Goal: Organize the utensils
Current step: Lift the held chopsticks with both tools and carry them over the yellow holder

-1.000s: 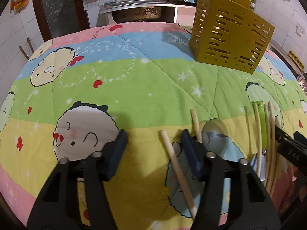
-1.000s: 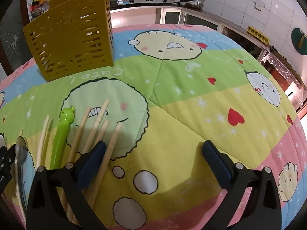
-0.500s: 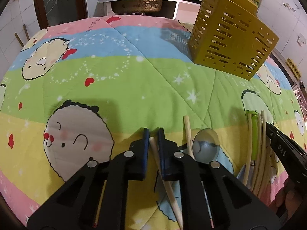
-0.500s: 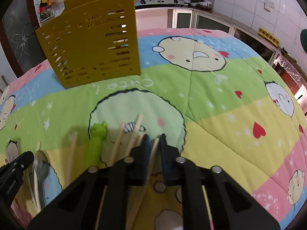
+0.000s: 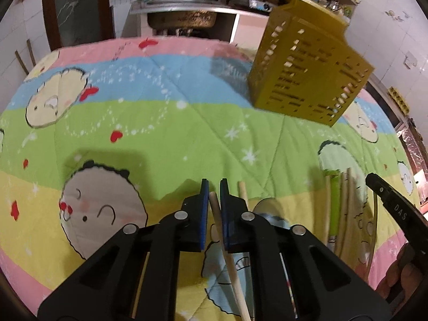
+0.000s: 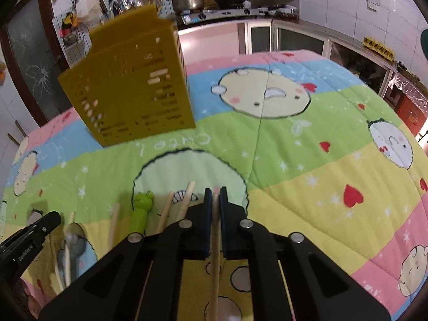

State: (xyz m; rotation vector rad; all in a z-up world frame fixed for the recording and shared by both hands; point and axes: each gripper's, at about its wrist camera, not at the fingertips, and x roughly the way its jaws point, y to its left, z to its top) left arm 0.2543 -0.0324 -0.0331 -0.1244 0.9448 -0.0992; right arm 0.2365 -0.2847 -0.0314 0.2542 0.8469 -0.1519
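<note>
My left gripper (image 5: pixel 213 187) is shut on a wooden chopstick (image 5: pixel 230 262) that runs back under the fingers. My right gripper (image 6: pixel 215 192) is shut on another wooden chopstick (image 6: pixel 215 267). A yellow slotted utensil holder (image 5: pixel 307 77) stands on the quilt ahead; it also shows in the right wrist view (image 6: pixel 131 93). Between the grippers lie a metal spoon (image 6: pixel 73 240), a green frog-handled utensil (image 6: pixel 141 211) and several loose chopsticks (image 6: pixel 184 203), also seen in the left wrist view (image 5: pixel 345 208).
A cartoon-print quilt (image 5: pixel 160 123) covers the table. A sink and counter (image 5: pixel 187 18) stand behind it, and a stove with pots (image 6: pixel 214 2) is at the back. The other gripper shows at the frame edge (image 5: pixel 396 208).
Both grippers have gone from wide open to shut, each on a chopstick, and have lifted and moved towards the yellow holder, which looms larger.
</note>
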